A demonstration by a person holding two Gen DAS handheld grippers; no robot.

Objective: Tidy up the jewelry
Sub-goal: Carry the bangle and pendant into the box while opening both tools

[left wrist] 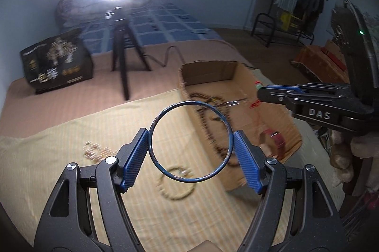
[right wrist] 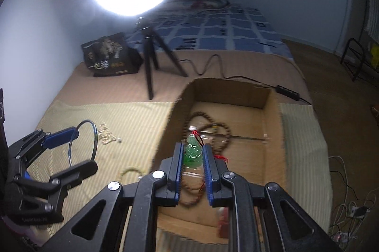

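Observation:
My left gripper (left wrist: 191,145) is shut on a thin blue metal bangle (left wrist: 151,133), held above the yellow mat; it also shows in the right wrist view (right wrist: 83,145) with the bangle (right wrist: 95,133). My right gripper (right wrist: 193,155) is shut on a green gourd pendant (right wrist: 193,152) with a red cord, above the cardboard box (right wrist: 272,124). In the left wrist view the right gripper (left wrist: 260,92) sits over the box (left wrist: 213,69). A brown bead necklace (right wrist: 208,124) lies inside the box.
A gold chain (right wrist: 105,133) and a pale bead bracelet (right wrist: 130,171) lie on the yellow mat (right wrist: 132,124). A ring light on a black tripod (right wrist: 151,57) and a black bag (right wrist: 109,55) stand behind. A red item (left wrist: 274,138) lies in the box.

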